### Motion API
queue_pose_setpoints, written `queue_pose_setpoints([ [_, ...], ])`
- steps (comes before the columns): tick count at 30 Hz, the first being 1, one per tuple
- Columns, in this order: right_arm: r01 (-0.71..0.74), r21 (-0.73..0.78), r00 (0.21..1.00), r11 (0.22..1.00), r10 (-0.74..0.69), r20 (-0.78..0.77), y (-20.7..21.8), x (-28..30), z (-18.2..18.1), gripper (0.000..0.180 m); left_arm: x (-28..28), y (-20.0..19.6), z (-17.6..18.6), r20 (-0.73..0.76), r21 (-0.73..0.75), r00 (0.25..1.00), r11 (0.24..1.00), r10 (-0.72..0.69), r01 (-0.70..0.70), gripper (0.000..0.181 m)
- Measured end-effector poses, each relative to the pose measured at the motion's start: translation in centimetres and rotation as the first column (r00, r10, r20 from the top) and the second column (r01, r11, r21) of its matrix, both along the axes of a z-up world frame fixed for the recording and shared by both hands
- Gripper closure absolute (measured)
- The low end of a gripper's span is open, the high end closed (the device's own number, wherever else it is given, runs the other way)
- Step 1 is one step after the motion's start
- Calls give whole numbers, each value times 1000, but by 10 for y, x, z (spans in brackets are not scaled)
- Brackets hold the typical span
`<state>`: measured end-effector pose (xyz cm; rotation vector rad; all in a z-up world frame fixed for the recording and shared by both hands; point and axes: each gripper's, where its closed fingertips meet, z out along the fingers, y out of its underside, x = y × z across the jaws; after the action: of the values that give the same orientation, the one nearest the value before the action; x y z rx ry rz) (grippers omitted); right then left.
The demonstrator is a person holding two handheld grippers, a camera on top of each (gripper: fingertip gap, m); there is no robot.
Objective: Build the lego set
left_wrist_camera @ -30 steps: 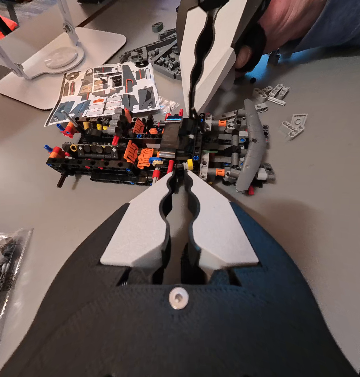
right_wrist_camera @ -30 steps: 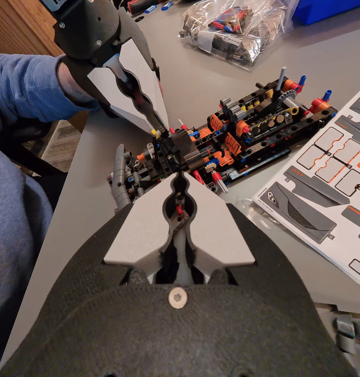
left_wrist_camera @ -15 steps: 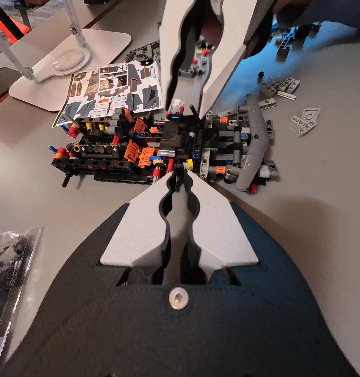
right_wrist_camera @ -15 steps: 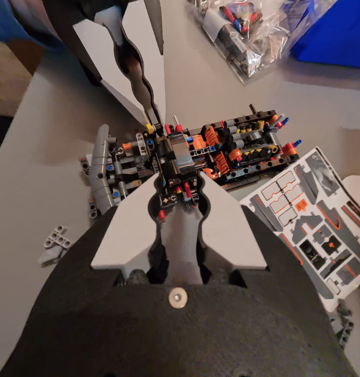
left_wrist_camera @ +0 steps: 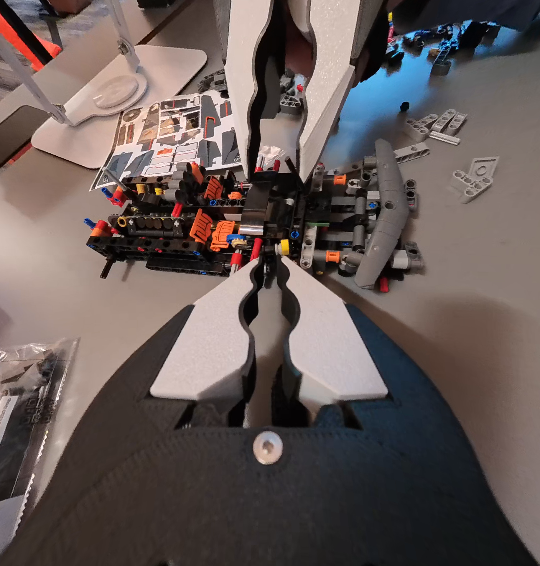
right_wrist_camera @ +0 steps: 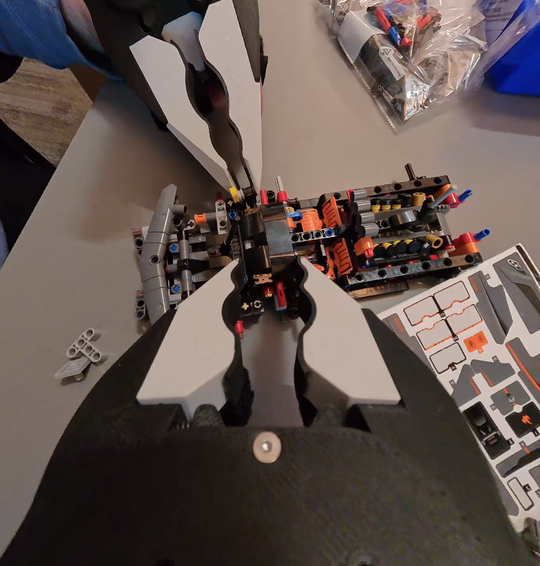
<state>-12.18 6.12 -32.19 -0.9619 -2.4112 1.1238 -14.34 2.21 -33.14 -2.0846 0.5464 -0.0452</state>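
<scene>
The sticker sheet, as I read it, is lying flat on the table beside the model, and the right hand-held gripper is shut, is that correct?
Not quite: the right hand-held gripper is open, its fingers spread to either side of the model's black middle block, as the right wrist view shows. The sticker sheet does lie flat on the table beside the model.

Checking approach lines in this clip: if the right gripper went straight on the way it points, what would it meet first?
The right gripper, open, would meet the black middle block of the lego model almost at once; its fingertips already flank that part, though depth is unclear.
</scene>
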Motion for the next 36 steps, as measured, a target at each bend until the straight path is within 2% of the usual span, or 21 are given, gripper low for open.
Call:
queue_pose_setpoints([
  [10, -6, -13, 1000, 1000, 6, -7, 0, -1, 0, 151, -8, 1, 3, -12, 25, 999, 999, 41, -40, 173],
  [22, 4, -14, 1000, 1000, -5, -23, 2, -1, 2, 151, -7, 0, 1, -32, 23, 999, 999, 23, -23, 176],
  [26, 29, 54, 993, 998, -23, -114, 3, 0, 26, 157, -7, 1, 1, -35, 26, 999, 999, 22, -21, 176],
  [29, -11, 99, 991, 995, 24, -130, -19, -1, 45, 157, -6, 2, 1, -36, 27, 999, 999, 18, -18, 176],
  [33, -60, 207, 996, 976, 71, -47, -45, -12, 24, 152, -5, 4, 1, -30, 25, 999, 1000, 16, -15, 176],
  [36, -48, 273, 999, 961, 53, -11, -43, -21, 6, 152, -5, 3, 2, -28, 26, 999, 1000, 17, -16, 176],
])
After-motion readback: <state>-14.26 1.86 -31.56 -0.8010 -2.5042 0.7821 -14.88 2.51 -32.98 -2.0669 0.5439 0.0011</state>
